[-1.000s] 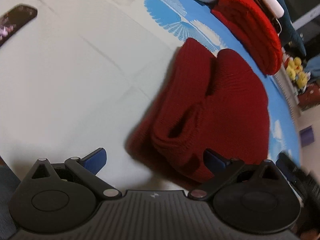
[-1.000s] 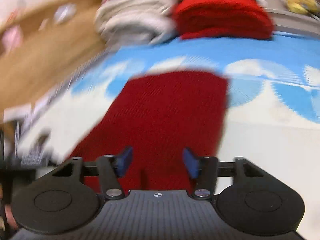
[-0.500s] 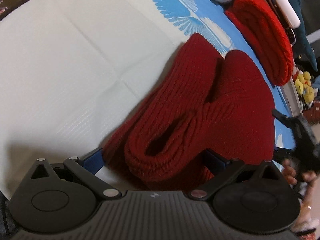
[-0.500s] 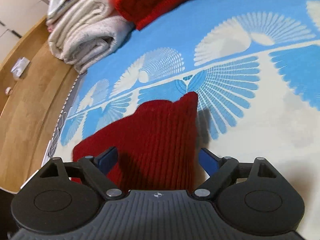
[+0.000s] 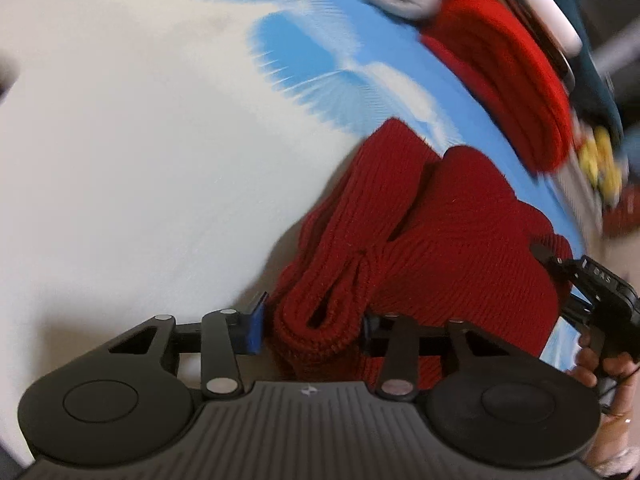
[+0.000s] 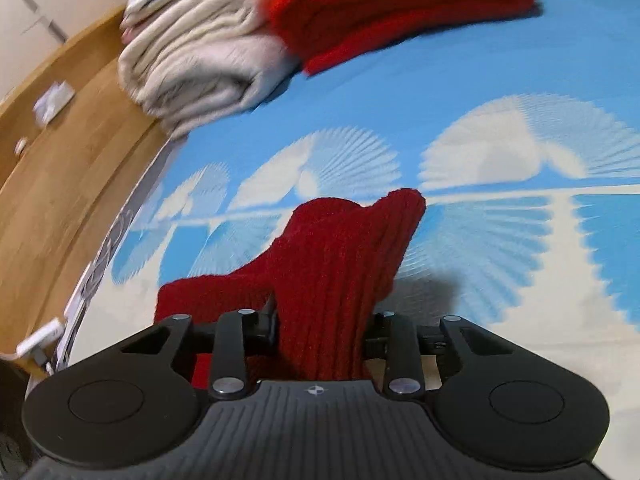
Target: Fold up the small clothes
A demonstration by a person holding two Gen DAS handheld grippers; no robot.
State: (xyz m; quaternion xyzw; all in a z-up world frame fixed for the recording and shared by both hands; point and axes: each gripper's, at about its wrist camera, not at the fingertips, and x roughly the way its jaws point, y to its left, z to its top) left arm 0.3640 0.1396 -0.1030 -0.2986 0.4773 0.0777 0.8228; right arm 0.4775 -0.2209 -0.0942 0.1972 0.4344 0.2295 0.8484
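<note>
A dark red knitted garment lies bunched on a blue and white patterned mat. My left gripper is shut on a thick rolled edge of the garment, with a blue pad showing on the left. My right gripper is shut on another edge of the same garment, which rises in a ridge ahead of the jaws. The right gripper and the hand holding it also show at the right edge of the left wrist view.
A bright red folded knit and a stack of folded cream cloth lie at the mat's far side. A wooden floor lies beyond the mat's left edge. Small yellow toys sit at the far right.
Both grippers have moved in onto the dark red garment and closed on its edges; half a second ago both stood open around it. The cloth is now bunched and lifted.
</note>
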